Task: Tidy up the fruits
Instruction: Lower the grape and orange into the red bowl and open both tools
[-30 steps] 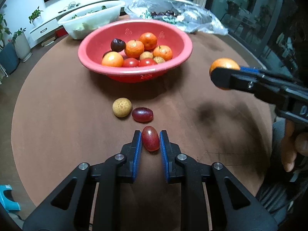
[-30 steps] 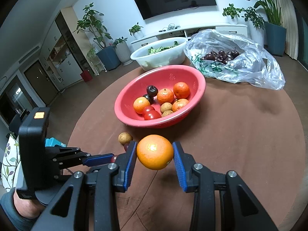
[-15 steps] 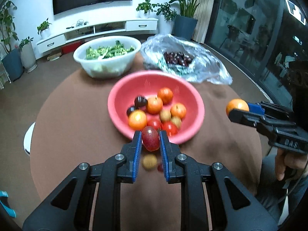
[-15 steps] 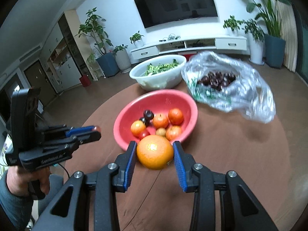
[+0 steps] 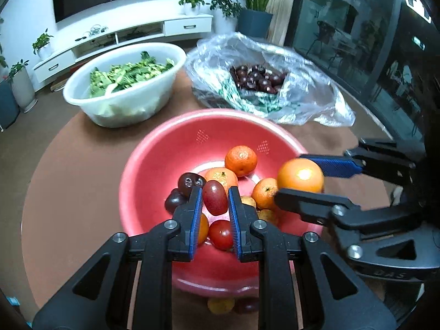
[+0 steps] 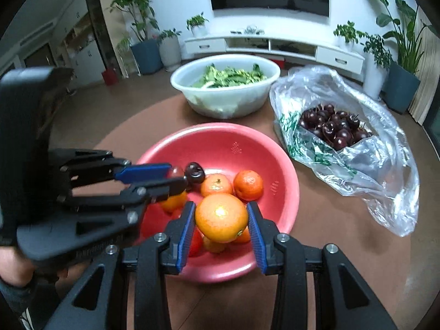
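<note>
The left claw (image 5: 215, 200) is clamped on a small dark-red oval fruit (image 5: 214, 197), its blue pads pressing both sides, and it hangs above the inside of the red bowl (image 5: 154, 165); the right claw (image 6: 221, 218) grips a large orange (image 6: 221, 217) between its blue pads and is likewise poised over the bowl, on the side nearer the plastic bag; in the left wrist view the right claw comes in from the right edge with the orange (image 5: 300, 175) at its tip, above the bowl's right rim; in the right wrist view the left claw (image 6: 176, 177) reaches in from the left, and a hand (image 6: 12, 264) shows at the lower left edge beneath it; inside the bowl lie several mandarins (image 5: 241, 161), two dark plums (image 5: 189, 182), red tomatoes (image 5: 220, 234) and a few small tan fruits (image 5: 249, 201), all gathered toward the bottom; on the brown tabletop (image 5: 71, 192), just beside the bowl's near rim, a small yellowish fruit (image 5: 220, 305) and a dark red one (image 5: 247, 305) peek out between the claw's arms; beyond the red bowl stands a white bowl (image 5: 123, 104) filled with leafy greens (image 5: 129, 73), and to its right a crumpled clear plastic bag (image 5: 308, 88) lies open with dark cherries (image 5: 255, 78) inside; the bag sits near the red bowl's far rim, whether it touches cannot be told
</note>
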`<move>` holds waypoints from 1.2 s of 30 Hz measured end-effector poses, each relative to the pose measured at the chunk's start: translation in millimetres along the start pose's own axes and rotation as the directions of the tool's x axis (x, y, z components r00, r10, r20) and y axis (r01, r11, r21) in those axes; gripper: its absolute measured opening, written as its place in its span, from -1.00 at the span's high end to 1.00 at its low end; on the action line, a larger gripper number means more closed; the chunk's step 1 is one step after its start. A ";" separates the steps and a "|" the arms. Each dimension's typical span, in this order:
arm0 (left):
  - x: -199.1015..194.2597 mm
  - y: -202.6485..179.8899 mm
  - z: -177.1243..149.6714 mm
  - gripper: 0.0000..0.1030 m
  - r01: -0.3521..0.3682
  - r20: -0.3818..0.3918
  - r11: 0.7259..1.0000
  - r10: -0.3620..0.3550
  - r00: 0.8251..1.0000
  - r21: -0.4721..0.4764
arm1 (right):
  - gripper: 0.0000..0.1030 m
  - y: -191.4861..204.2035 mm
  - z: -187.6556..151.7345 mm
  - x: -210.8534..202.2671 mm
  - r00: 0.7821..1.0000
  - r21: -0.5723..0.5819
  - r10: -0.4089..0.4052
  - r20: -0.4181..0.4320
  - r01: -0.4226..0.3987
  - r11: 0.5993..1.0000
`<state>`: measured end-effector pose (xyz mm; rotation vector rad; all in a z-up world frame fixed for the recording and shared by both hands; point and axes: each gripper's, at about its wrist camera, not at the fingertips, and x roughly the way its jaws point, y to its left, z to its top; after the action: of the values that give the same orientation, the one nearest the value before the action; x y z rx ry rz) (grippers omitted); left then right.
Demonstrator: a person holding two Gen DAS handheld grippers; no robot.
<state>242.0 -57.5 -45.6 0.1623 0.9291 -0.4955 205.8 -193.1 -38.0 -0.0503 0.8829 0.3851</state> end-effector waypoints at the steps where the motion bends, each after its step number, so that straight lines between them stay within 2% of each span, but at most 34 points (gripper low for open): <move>1: 4.6 -0.6 -0.9 0.67 -0.004 -0.007 1.000 0.004 1.000 0.003 | 0.21 -1.5 1.3 4.3 1.000 0.004 -0.003 -0.008 0.003 1.000; 8: 26.7 4.2 -6.7 0.67 -0.007 -0.037 1.000 0.007 0.999 0.003 | 0.21 -9.4 3.9 28.6 0.998 0.016 -0.020 -0.055 0.021 1.000; 23: 28.6 5.6 -5.7 0.64 -0.013 -0.036 1.000 0.013 0.999 0.005 | 0.20 -12.7 4.3 33.8 0.998 0.026 -0.019 -0.064 0.021 0.999; 28: 24.3 7.9 -7.3 0.55 -0.016 -0.030 1.000 0.016 0.999 -0.009 | 0.20 -12.1 4.4 34.4 0.998 0.035 -0.015 -0.067 0.017 0.999; 31: 16.5 11.1 -8.2 0.39 -0.031 -0.018 0.999 0.030 0.999 -0.026 | 0.19 -12.0 3.8 33.6 0.998 0.036 -0.016 -0.068 0.019 0.999; 32: 12.7 12.5 -8.5 0.19 -0.030 -0.010 0.999 0.029 1.000 -0.034 | 0.18 -13.2 3.7 34.2 0.997 0.040 -0.017 -0.072 0.020 0.999; 33: 7.2 15.0 -9.1 -0.11 -0.028 0.004 0.998 0.028 1.000 -0.048 | 0.18 -14.2 3.6 34.6 0.997 0.044 -0.018 -0.075 0.021 0.999; 34: 1.1 17.1 -9.9 -0.26 -0.027 0.020 0.998 0.028 0.999 -0.058 | 0.17 -14.5 3.2 33.5 0.997 0.049 -0.015 -0.071 0.018 0.999; 35: -5.2 19.0 -10.5 -0.49 -0.025 0.037 0.998 0.027 0.999 -0.066 | 0.12 -15.1 3.2 32.3 0.998 0.051 -0.013 -0.069 0.016 0.999; 36: -12.4 20.6 -11.5 -0.56 -0.024 0.055 0.997 0.028 0.998 -0.073 | 0.01 -14.6 3.3 31.5 0.998 0.051 -0.011 -0.067 0.014 0.999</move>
<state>237.3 -31.3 -44.1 0.0939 0.8880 -0.4397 231.3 -196.3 -61.6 -0.0212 0.9577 0.3501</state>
